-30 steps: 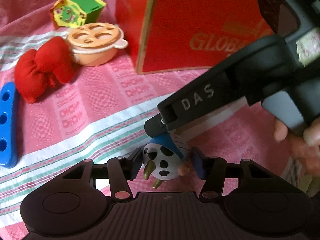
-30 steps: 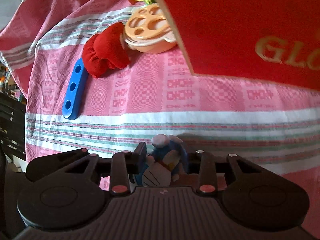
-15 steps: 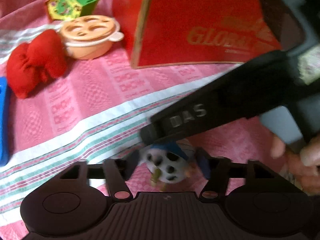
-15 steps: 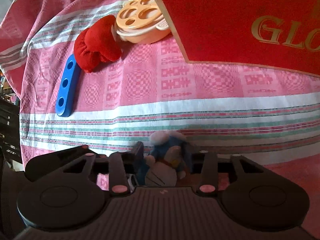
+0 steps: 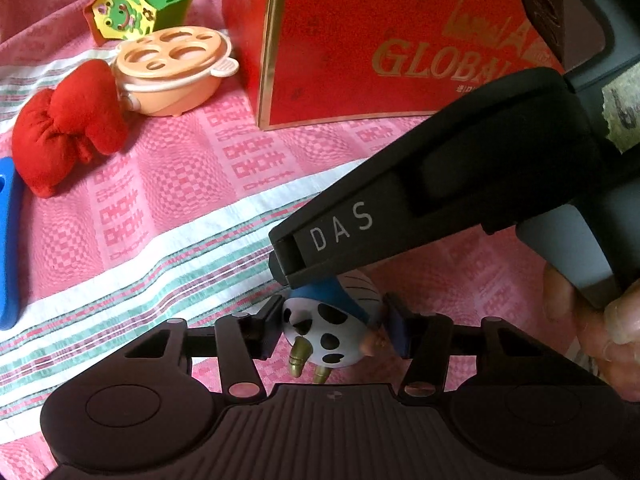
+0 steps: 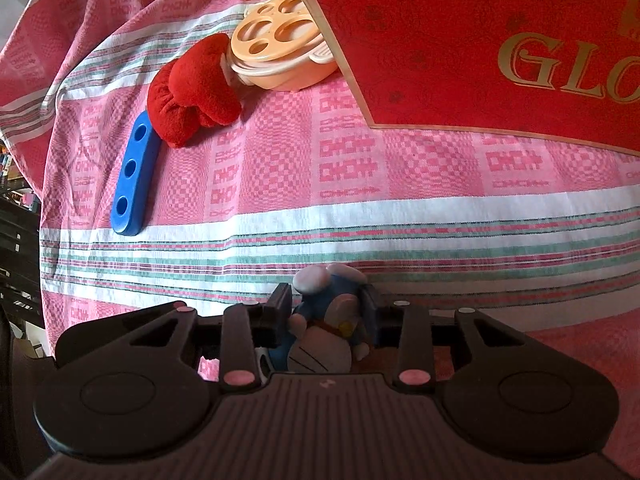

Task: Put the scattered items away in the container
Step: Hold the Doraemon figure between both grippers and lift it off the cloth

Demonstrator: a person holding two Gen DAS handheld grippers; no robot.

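Here both hand-held grippers, left (image 5: 334, 330) and right (image 6: 326, 314), clamp one blue figurine (image 6: 324, 332) above the pink striped cloth (image 6: 360, 184).

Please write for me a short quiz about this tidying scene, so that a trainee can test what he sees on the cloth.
1. True or false: the red plush bow lies inside the red box.
2. How many holes does the blue bar show?
3. What does the right hand-held gripper clamp? A) a spoon B) the blue toy figure C) a cup

Key: 1 false, it lies on the cloth outside the box; 2 three; 3 B.
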